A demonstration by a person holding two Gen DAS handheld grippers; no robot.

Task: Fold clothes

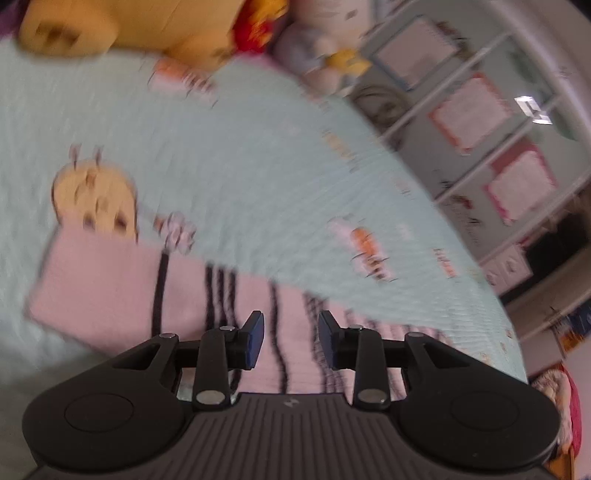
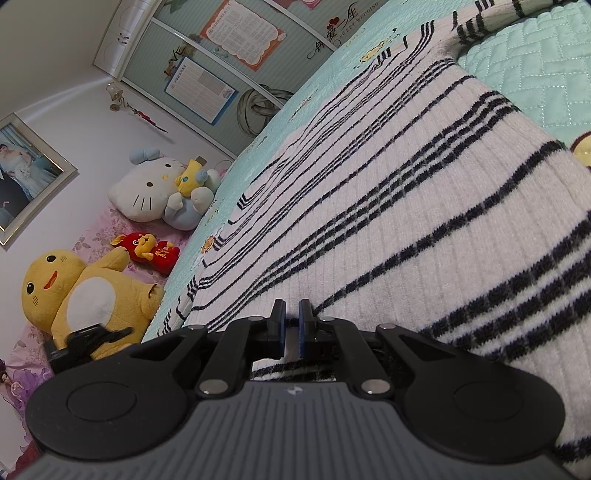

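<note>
L gripper point(image 1: 291, 339): my jaws stand apart w/ a clear gap, nothing pinched between the blue pads point(image 1: 258, 341). Picture is smeared w/ motion blur. Just under and ahead of the tips lies a striped sweater point(image 1: 110, 288), looks pinkish here, dark stripes across it, a long sleeve-like part running off to the left of the gripper. It lies flat on the mint quilted bedspread point(image 1: 258, 155). Whether the tips touch the knit I can't tell thru the blur. Far ahead-left of the gripper a big yellow plush point(image 1: 122, 26); ahead-right a white plush point(image 1: 314, 55) at the bed edge, and a wardrobe w/ posters point(image 1: 472, 110) off to the right.

R gripper point(image 2: 291, 325): jaws nearly together, only a thin slit between the pads. A bit of the same sweater point(image 2: 406, 229) sits under the fingers, white w/ black stripes in this view, but if the hem is actually pinched I can't make out. The knit spreads ahead and to the right of the gripper, a sleeve curling far ahead-right. To the left, off the bedspread point(image 2: 535, 74), sit the yellow plush point(image 2: 85, 291), a red plush point(image 2: 147, 251) and the white cat plush point(image 2: 151, 192). Low left, a dark blurred shape, prob. the other gripper point(image 2: 88, 339).
</note>
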